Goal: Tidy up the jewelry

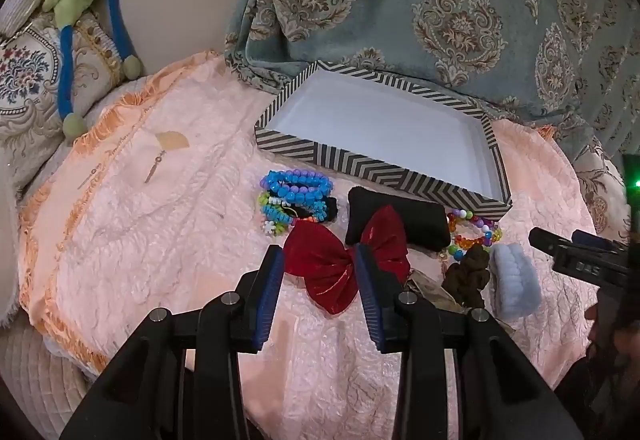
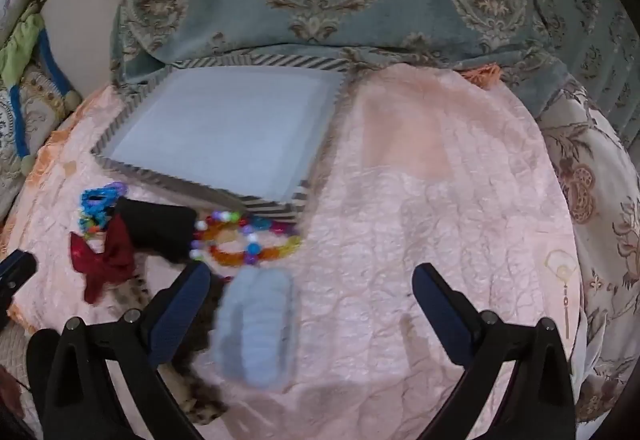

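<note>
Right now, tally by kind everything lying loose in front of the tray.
Bead bracelet piles: 2, blue and multicolour
Bows: 1, red
Cushions: 1, black
Scrunchies: 3, pale blue, brown, spotted
Total: 7

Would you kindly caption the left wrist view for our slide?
Left gripper hovers open over a red bow before an empty striped tray.

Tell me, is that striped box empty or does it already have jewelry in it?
Empty. The striped box shows only a bare white floor in both views; the bead bracelets lie outside it on the pink cloth.
</note>
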